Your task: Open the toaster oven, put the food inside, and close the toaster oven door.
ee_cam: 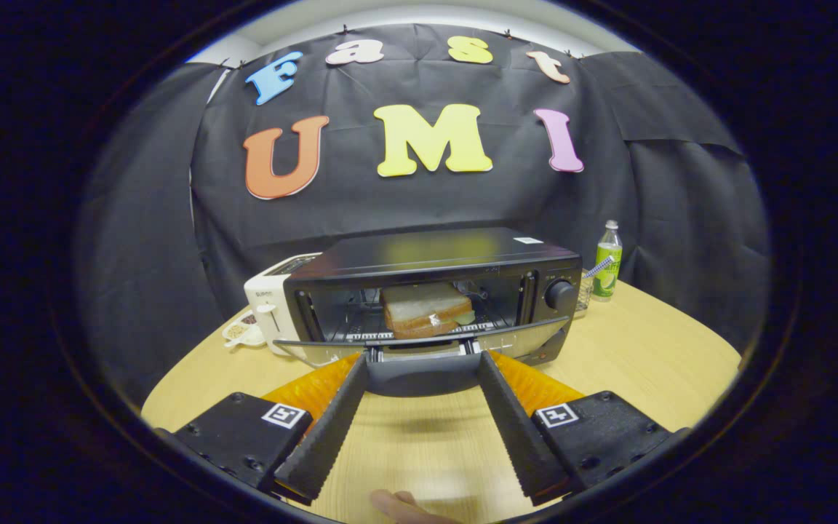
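At the bottom centre of the frame a fingertip pokes in over the wooden surface. Just above it the hand-held gripper has its fingers spread wide, one on each side of the door handle, tips at the handle's ends; whether they press on it I cannot tell. The door hangs partly lowered. Behind it, mid-frame, the sandwich sits on the rack inside the oven. A white toaster and a small dish stand to the oven's left, a green bottle to its right, farther back.
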The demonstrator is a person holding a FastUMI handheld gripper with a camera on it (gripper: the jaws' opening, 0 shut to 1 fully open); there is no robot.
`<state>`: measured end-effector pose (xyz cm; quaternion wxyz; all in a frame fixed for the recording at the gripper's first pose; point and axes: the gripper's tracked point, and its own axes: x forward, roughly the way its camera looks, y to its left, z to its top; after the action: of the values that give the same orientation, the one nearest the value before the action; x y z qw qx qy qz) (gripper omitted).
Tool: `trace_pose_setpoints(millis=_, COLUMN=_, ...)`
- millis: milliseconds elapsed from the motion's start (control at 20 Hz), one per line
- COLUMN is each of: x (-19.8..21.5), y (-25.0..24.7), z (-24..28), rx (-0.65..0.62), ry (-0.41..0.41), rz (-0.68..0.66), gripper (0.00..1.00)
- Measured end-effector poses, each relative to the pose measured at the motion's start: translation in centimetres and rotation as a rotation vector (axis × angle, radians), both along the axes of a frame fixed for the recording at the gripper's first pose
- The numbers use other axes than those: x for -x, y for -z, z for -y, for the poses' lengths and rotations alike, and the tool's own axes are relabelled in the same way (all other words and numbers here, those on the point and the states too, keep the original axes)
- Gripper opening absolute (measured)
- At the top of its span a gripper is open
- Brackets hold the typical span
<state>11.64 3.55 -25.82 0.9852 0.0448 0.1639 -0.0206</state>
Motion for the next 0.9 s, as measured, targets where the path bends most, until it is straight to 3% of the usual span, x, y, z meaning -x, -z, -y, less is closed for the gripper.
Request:
trace_pose_setpoints(millis=400, x=-1.1, y=-0.3, z=0.8, rx=-0.157, ry=-0.013, rz=0.071, gripper=0.99)
trace_pose_setpoints(millis=900, x=3.1, y=-5.2, z=1.8, rx=-0.048, ry=-0.014, rz=0.069, gripper=1.0)
